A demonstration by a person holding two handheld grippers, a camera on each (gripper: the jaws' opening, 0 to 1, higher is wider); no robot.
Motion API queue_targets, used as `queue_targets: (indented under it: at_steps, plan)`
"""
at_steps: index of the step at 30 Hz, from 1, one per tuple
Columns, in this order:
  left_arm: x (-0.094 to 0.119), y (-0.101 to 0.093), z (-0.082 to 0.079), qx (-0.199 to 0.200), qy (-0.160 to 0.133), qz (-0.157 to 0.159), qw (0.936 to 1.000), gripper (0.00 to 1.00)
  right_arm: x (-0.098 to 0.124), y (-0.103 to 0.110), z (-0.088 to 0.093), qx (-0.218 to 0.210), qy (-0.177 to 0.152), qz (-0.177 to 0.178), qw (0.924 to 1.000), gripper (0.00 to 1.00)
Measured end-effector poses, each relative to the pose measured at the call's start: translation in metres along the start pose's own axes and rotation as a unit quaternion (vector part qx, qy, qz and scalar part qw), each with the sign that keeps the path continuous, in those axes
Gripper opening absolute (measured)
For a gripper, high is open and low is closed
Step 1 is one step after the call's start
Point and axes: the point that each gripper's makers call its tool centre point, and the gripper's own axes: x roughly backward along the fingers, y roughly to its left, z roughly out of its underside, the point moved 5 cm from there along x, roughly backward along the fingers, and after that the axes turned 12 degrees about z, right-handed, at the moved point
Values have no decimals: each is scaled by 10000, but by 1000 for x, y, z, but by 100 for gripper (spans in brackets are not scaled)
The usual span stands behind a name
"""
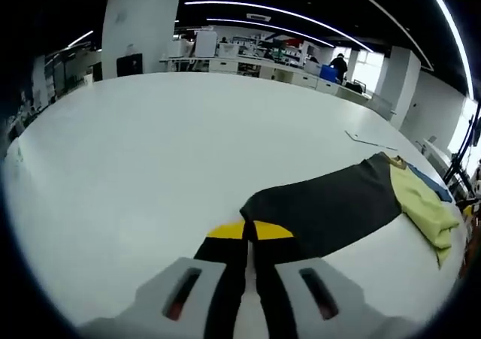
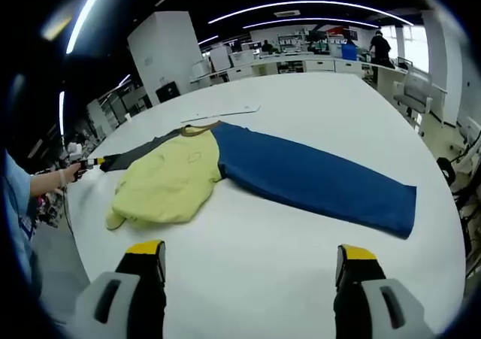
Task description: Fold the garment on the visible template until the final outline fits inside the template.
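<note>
A long-sleeved garment lies spread on the white table [image 1: 150,151]. It has a pale yellow body [image 2: 169,177], a blue sleeve [image 2: 316,177] and a dark grey sleeve [image 1: 331,204]. My left gripper [image 1: 249,230] is shut on the cuff of the dark grey sleeve, its yellow-tipped jaws pressed together. In the right gripper view the left gripper [image 2: 90,162] sits at that sleeve's end, held by a hand [image 2: 64,177]. My right gripper [image 2: 252,252] hangs open over bare table, just short of the yellow body and the blue sleeve. A thin flat white sheet [image 2: 222,113] lies beyond the collar.
The round table's edge [image 2: 443,204] curves close past the blue cuff. Office desks with gear [image 1: 255,61] and a white pillar [image 1: 139,23] stand behind the table. A person [image 2: 379,46] stands far off. A blue-sleeved arm [image 2: 15,204] is at the left.
</note>
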Motion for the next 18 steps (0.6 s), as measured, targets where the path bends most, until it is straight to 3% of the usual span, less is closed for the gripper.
queue_targets:
  at_steps: [3, 7, 13, 18]
  plan:
    - [1, 8, -2, -24, 25, -112, 9999, 0, 0, 0, -2, 19, -61, -11, 10000, 98]
    - [-8, 12, 5, -168, 312, -153, 9993, 0, -1, 1, -2, 77, -67, -2, 9999, 100]
    - [-15, 13, 11, -132, 523, -227, 9983, 0, 0, -4, -6, 161, -168, 118, 9997, 100]
    - [-16, 16, 10, -174, 513, -235, 9983, 0, 1, -7, -7, 142, -178, 155, 9996, 100]
